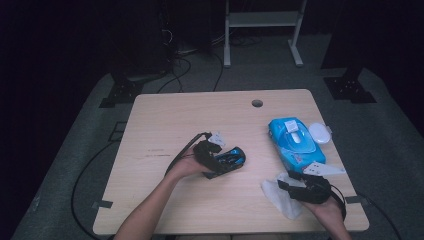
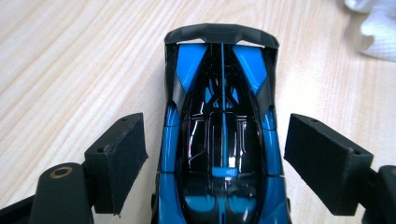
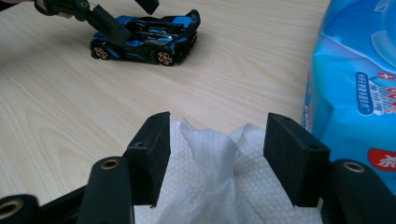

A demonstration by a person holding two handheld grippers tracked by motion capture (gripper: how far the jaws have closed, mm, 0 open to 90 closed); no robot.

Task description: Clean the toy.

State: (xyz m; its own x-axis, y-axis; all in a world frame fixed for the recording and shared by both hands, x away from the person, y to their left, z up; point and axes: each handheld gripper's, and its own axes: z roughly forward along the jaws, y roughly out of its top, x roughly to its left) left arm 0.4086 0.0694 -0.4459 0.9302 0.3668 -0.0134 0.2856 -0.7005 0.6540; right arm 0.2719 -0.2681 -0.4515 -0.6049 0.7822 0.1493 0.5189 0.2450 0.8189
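A blue and black toy car stands on the wooden table. My left gripper is open and straddles the car from its front end, one pad on each side with small gaps. In the high view the left gripper sits over the car at mid-table. My right gripper is open low over a crumpled white wipe, which lies between its pads. The high view shows this right gripper at the front right, on the wipe.
A blue wet-wipes pack lies at the right of the table, close to my right gripper, with a white lid beside it. A round cable hole sits near the far edge. Dark floor and cables surround the table.
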